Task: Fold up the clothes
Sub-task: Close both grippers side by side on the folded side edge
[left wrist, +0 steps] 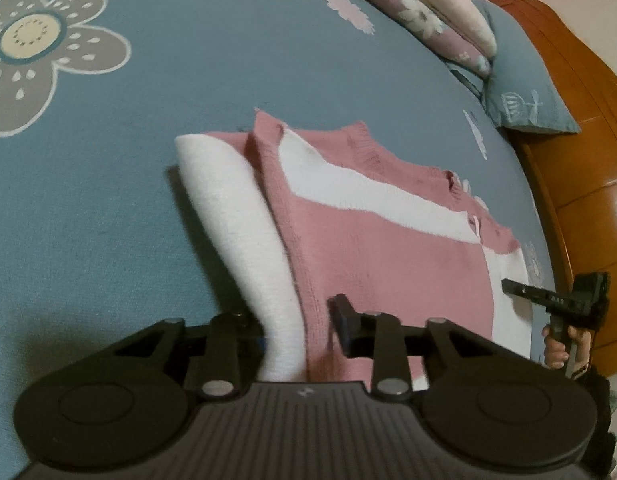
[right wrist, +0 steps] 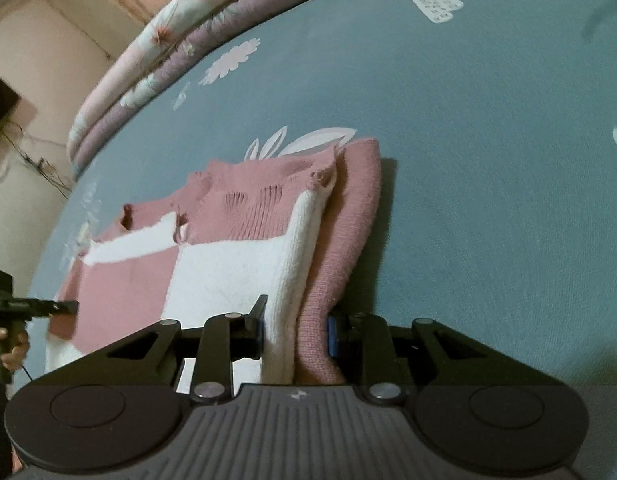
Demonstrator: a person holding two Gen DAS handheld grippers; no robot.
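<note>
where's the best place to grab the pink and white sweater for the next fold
Take the sweater at its two near corners, coming in low from the near side. Its side parts are folded in and stacked thick there; the left gripper and right gripper already pinch them.

We're seeing a chunky knit sweater (left wrist: 368, 240), pink and white, fuzzy and matt with ribbed edges. It's on a bed sheet (left wrist: 148, 160) of smooth matt blue cotton-looking cloth. Both tongs, left (left wrist: 298, 332) and right (right wrist: 296, 328), look like matt black plastic with shiny metal rivets. Beyond the sweater, the headboard (left wrist: 580, 160) is glossy varnished wood.
</note>
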